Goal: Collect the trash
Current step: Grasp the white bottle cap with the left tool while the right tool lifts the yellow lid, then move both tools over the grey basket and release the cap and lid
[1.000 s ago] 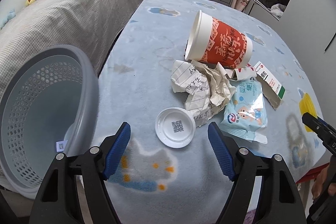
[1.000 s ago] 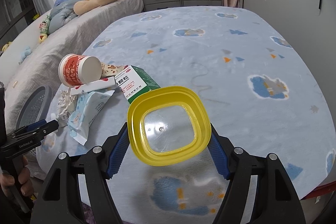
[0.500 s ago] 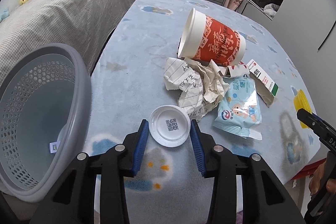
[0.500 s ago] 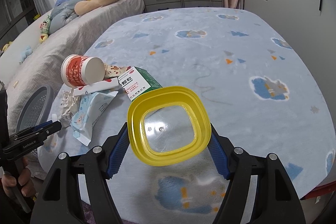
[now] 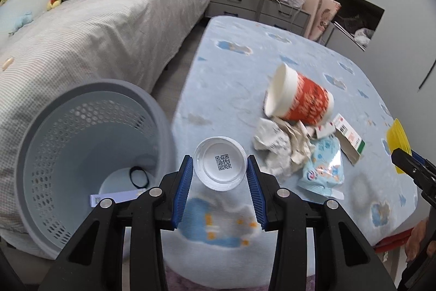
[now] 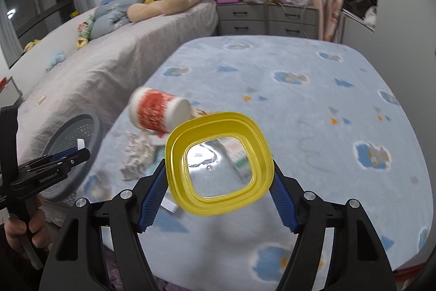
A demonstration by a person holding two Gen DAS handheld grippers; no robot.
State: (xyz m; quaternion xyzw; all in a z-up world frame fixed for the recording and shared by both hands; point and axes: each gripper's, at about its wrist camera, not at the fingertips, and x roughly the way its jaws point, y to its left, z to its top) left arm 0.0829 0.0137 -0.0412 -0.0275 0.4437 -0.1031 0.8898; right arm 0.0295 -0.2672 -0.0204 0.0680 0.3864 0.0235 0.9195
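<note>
White lid (image 5: 220, 163) in left gripper (image 5: 220, 176)

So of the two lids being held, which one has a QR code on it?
The round white lid in the left gripper; its middle bears a printed QR code. The yellow square lid in the right gripper has a clear, unprinted centre.

Soft even indoor light, fisheye-bent edges, motion blur on trash.
</note>
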